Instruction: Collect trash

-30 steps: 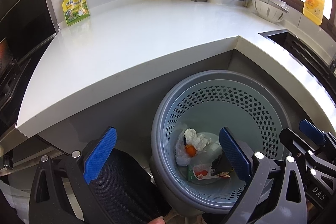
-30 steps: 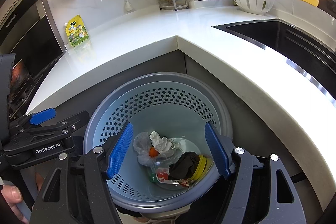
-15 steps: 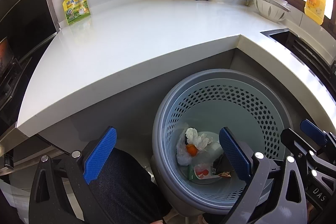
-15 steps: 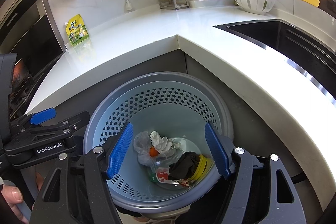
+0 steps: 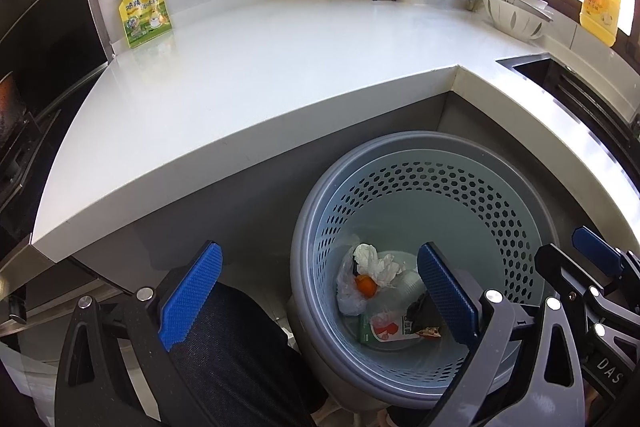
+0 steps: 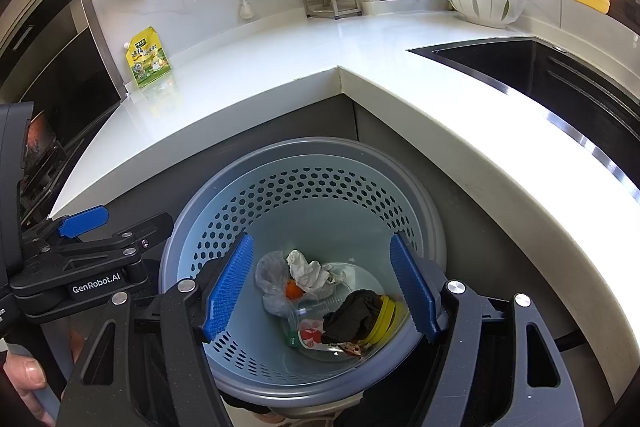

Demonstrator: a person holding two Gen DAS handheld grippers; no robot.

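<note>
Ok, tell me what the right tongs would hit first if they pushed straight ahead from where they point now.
Most likely the trash lying in the basket: the open right tongs frame the crumpled white tissue, with the dark rag beside it. Depth is unclear, so the basket's perforated far wall might come first.

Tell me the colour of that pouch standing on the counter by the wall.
The pouch is yellow and green with printed graphics; the right wrist view shows it best.
</note>
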